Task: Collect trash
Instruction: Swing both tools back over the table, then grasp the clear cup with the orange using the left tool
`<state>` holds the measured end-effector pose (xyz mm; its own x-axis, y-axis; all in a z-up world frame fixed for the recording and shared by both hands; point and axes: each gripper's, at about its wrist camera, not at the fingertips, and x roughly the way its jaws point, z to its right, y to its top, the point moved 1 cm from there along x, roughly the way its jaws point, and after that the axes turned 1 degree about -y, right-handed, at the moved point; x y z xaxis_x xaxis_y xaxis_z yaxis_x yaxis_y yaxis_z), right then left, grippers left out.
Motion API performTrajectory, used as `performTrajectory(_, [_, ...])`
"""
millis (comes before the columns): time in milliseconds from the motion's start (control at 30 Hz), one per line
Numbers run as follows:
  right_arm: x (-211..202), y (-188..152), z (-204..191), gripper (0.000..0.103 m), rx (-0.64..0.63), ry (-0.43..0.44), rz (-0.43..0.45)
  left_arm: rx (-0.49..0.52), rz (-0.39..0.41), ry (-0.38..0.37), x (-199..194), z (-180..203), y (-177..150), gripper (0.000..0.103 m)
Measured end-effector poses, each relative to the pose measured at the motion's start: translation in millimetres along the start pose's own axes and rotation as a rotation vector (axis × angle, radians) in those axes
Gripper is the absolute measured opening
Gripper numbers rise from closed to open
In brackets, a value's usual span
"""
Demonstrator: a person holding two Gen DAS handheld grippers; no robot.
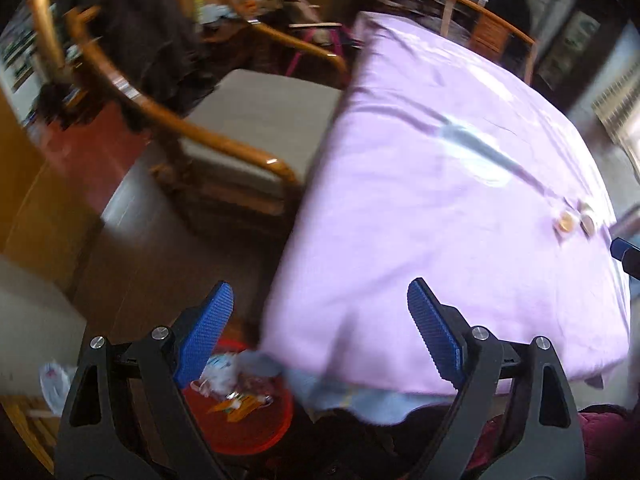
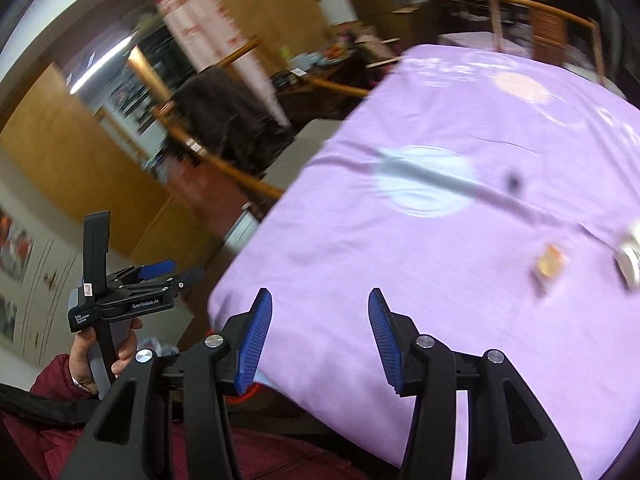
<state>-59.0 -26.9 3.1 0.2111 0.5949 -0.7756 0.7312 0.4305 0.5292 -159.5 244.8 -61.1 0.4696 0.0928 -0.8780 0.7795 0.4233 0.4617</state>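
- Trash scraps lie on the lilac cloth (image 2: 400, 280) of the bench: a small orange-brown wrapper (image 2: 550, 265) and, just beside it toward the right edge, a pale crumpled piece (image 2: 630, 260); both are blurred.
- Red bin (image 1: 276, 420) stands on the floor below the bench's near corner, with crumpled paper and wrappers (image 1: 232, 388) inside.
- Left gripper (image 1: 320, 332) hovers over that corner and the bin, jaws wide apart and holding nothing; the person's hand (image 2: 100, 354) grips its handle.
- Right gripper (image 2: 320, 340) hangs above the near part of the cloth, jaws apart and empty, well apart from the scraps.
- Wooden chair (image 1: 224, 144) with a grey seat stands beside the bench, a dark garment (image 1: 148, 40) over its back.
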Motion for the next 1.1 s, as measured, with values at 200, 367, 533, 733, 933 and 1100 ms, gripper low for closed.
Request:
performTrajectory(200, [-30,-21,51,0.051,0.126,-0.072,0.059,0.158,-0.029,-0.061,25,69,21,0.088])
performTrajectory(367, [-49,-34,92,0.052,0.224,-0.119,0.100,0.258,-0.048,-0.104,43,128,30,0.088])
performTrajectory(533, [-71,-50,133,0.052,0.298,-0.161,0.133,0.361,-0.065,-0.150,57,192,33,0.088])
performTrajectory(733, [-101,-67,186,0.052,0.363,-0.213,0.164,0.454,-0.076,-0.212,76,267,37,0.088])
performTrajectory(933, [-125,-86,229,0.053,0.427,-0.269,0.168,0.527,-0.085,-0.262,100,336,46,0.089])
performTrajectory(1100, [-134,-98,256,0.053,0.472,-0.285,0.154,0.545,-0.105,-0.262,131,375,57,0.089])
